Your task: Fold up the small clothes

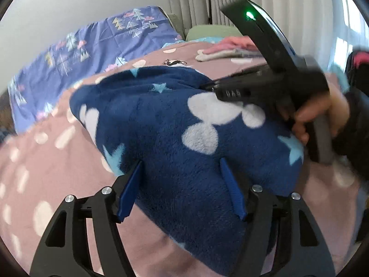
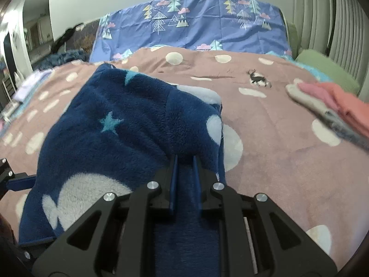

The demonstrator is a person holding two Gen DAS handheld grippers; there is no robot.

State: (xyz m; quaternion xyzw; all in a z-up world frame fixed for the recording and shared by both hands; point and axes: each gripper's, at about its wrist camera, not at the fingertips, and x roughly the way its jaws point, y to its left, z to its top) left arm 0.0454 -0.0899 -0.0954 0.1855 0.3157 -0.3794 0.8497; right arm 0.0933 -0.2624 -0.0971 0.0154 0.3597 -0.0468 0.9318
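A dark blue fleece garment (image 1: pixel 166 133) with white shapes and light blue stars lies bunched on the pink dotted bedspread (image 1: pixel 46 161). My left gripper (image 1: pixel 181 165) is open, its blue fingers (image 1: pixel 131 189) set wide on either side of the garment's near part. My right gripper (image 2: pixel 184 159) is shut on a fold of the same garment (image 2: pixel 120 120); in the left wrist view it reaches in from the right, held by a hand (image 1: pixel 322 110), its tips buried in the fleece.
A stack of folded pink and beige clothes (image 2: pixel 334 106) lies at the right of the bed; it also shows far back in the left wrist view (image 1: pixel 230 48). A purple tree-print sheet (image 2: pixel 196 23) covers the headboard. Curtains hang at the right.
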